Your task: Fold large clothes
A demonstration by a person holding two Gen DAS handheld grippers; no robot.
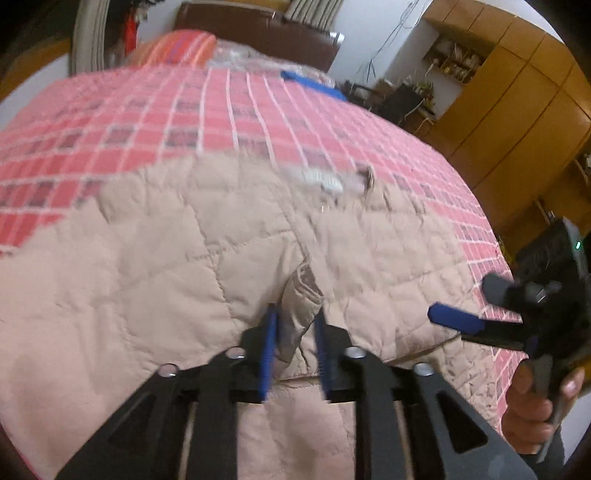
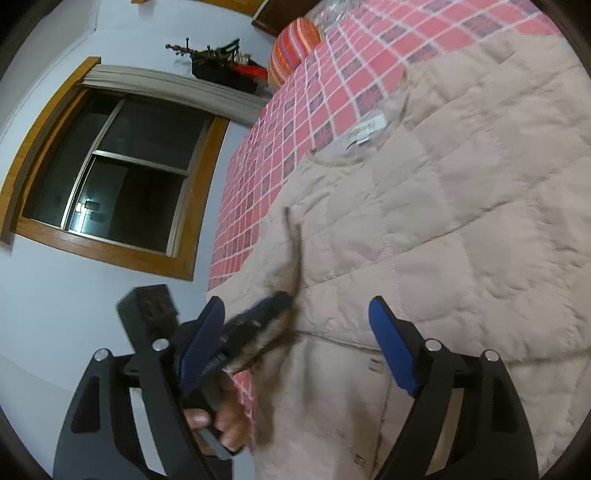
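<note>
Left claw (image 1: pixel 293 332) pinches blurred jacket (image 1: pixel 147 258) fold, seemingly; right claw (image 2: pixel 297 321) gapes.

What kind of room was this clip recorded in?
Most likely a home bedroom: a bed with a pink checked bedspread and dark headboard, wooden wardrobes, and a wood-framed window.

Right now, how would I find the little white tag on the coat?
Find the bed with the red checked cover. The beige quilted coat lies on it. At its curved neckline sits the tag, the only white patch on the beige.
</note>
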